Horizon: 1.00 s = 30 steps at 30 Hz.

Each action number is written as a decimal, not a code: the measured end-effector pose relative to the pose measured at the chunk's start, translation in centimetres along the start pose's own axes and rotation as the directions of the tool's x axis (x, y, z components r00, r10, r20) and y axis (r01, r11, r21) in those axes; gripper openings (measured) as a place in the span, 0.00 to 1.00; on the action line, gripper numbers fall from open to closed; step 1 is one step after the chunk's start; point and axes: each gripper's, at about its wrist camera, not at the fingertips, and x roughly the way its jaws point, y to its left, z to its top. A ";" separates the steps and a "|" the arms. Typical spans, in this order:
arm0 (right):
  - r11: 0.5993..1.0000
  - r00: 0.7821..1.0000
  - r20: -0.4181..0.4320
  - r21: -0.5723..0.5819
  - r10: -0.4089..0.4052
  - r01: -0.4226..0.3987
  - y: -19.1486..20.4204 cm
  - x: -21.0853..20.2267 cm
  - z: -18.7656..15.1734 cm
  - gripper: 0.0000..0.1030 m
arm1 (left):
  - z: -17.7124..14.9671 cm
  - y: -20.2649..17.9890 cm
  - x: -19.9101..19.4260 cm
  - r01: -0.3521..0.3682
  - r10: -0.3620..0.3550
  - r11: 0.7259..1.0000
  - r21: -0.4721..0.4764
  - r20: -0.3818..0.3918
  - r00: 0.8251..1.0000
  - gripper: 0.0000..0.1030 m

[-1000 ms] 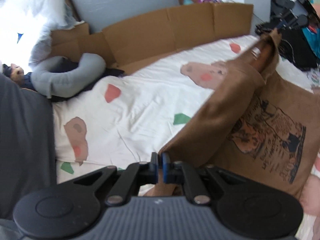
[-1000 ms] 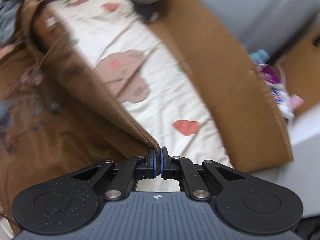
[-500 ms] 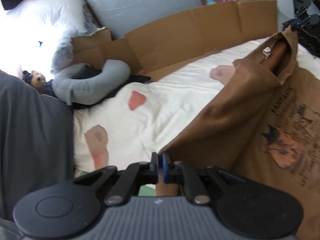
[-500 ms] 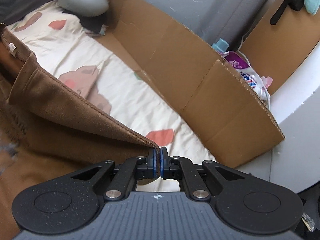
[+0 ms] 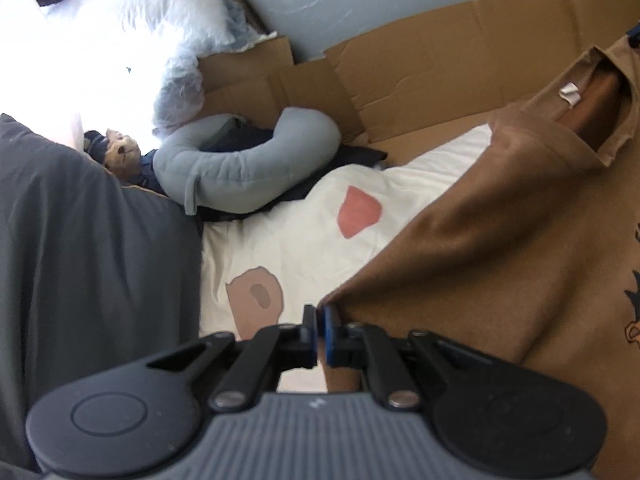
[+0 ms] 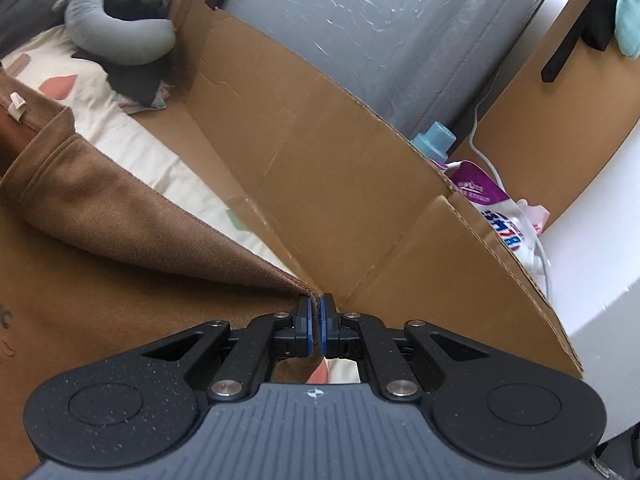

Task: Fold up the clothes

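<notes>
Brown T-shirt (image 5: 500, 240) hangs spread between both grips above the patterned bed sheet (image 5: 304, 240), print side facing the person, collar away. Left hand-held gripper (image 5: 319, 322) pinches one sleeve edge; right hand-held gripper (image 6: 317, 318) pinches the other, jaws clamped tight on cloth. Laying it flat well likely means lowering both corners evenly, keeping tension, clear of the cardboard (image 6: 320, 160) and grey neck pillow (image 5: 244, 160).

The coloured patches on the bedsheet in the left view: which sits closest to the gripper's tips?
The brown patch with a darker spot inside, just left of the left gripper. The red patch lies farther up the bedsheet.
</notes>
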 end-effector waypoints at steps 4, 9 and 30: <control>1.000 1.000 -0.026 -0.001 -0.013 0.013 0.5 2.7 0.8 0.01 | 0.8 -0.4 2.7 -0.019 0.019 1.000 0.011 -0.027 0.999 0.03; 1.000 0.998 -0.055 -0.009 -0.029 0.028 1.3 6.0 1.0 0.01 | 1.7 -0.8 5.8 -0.044 0.045 0.999 0.012 -0.059 0.997 0.03; 0.999 0.995 -0.089 -0.003 -0.050 0.050 2.0 16.4 4.3 0.01 | 6.2 0.8 15.1 -0.078 0.081 0.996 0.035 -0.086 0.993 0.03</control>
